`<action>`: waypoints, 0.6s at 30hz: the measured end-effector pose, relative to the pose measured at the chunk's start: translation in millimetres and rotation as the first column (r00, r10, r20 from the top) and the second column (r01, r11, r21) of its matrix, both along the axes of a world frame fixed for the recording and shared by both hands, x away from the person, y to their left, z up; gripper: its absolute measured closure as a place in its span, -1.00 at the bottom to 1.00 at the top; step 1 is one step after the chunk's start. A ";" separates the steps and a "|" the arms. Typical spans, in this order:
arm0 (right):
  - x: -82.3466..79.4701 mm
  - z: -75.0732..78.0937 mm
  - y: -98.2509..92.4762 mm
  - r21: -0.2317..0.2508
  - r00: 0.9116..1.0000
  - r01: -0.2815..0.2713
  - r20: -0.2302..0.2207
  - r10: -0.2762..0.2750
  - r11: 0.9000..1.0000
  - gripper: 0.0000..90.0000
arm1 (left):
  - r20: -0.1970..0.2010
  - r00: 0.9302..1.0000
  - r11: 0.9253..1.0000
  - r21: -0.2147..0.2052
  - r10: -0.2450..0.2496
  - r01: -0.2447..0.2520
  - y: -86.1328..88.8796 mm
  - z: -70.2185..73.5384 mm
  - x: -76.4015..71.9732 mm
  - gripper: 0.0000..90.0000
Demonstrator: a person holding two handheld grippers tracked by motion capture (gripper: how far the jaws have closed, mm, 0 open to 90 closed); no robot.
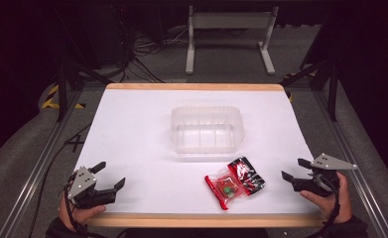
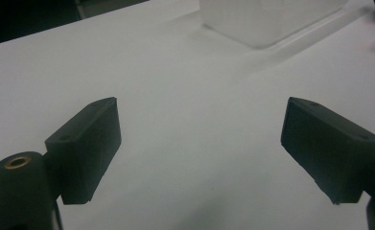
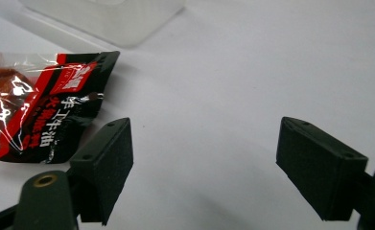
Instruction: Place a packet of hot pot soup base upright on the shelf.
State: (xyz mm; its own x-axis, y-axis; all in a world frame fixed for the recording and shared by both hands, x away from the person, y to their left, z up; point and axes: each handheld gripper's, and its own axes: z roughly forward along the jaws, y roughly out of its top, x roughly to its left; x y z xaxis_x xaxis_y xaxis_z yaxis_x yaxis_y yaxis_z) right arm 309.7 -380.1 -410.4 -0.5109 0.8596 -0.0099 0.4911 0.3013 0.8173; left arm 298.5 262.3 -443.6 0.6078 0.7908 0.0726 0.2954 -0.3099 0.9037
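A red and black snack packet [image 1: 234,182] lies flat on the white table [image 1: 147,124], near the front edge and right of centre. In the right gripper view the snack packet [image 3: 41,112] sits just left of the jaws. A clear plastic tub [image 1: 207,130] stands mid-table behind it. My left gripper [image 1: 111,174] rests at the front left corner, open, with bare table between its jaws [image 2: 199,139]. At the front right my right gripper [image 1: 295,168] is open too, pointing left toward the packet, nothing between its jaws [image 3: 204,153].
The tub's corner [image 2: 266,21] is seen far ahead in the left gripper view. Wooden strips edge the table at front [image 1: 201,220] and back. Beyond the table a grey frame [image 1: 229,37] and cables lie on the floor. Metal rails run along both sides.
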 end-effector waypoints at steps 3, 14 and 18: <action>0.3 -1.7 -6.9 0.034 1.000 0.009 -0.013 -0.009 0.999 -0.56 | 0.002 1.000 1.000 0.005 -0.007 0.007 -1.3 -0.1 0.4 -0.68; 5.0 -6.4 5.6 0.091 0.991 -0.058 -0.115 0.068 0.994 -0.64 | -0.007 1.000 1.000 0.013 -0.023 0.023 -1.0 -0.5 -2.7 -0.67; 6.8 -9.4 16.6 0.133 0.974 -0.112 -0.183 0.136 0.985 -0.68 | -0.009 1.000 0.999 0.018 -0.030 0.030 -2.5 -0.7 -2.9 -0.67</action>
